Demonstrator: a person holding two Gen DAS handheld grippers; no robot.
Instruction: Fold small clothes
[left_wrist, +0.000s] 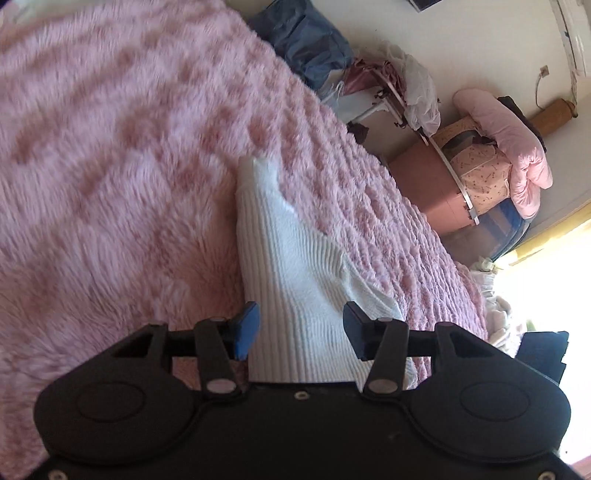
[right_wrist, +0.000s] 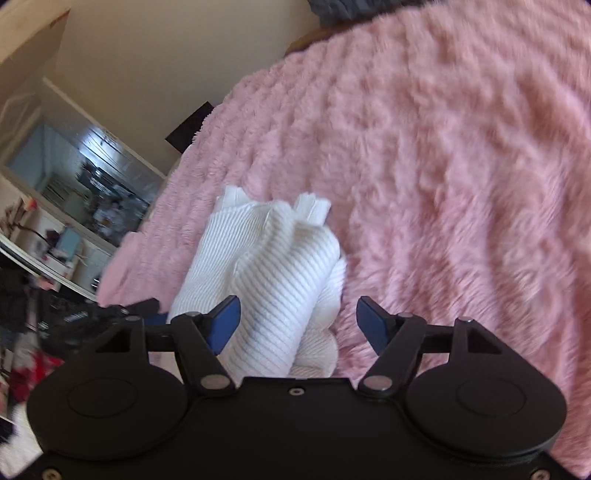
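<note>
My left gripper (left_wrist: 301, 334) has its jaws spread wide with nothing pinched, the white ribbed garment (left_wrist: 295, 280) lying between and beyond the blue pads (left_wrist: 245, 332). My right gripper (right_wrist: 297, 326) is likewise spread and holding nothing, and the same white knit (right_wrist: 269, 273) sits bunched between its fingers, leaning toward the left pad (right_wrist: 223, 325), its cuffed ends pointing away. The garment rests on the fluffy pink blanket (left_wrist: 110, 166), which I see running broad and bare to the left in the left view and to the right in the right view (right_wrist: 461, 184). The bed's edge falls off close beside the garment, toward a brown cabinet (left_wrist: 428, 184) and piled pink bedding (left_wrist: 517, 147)
</note>
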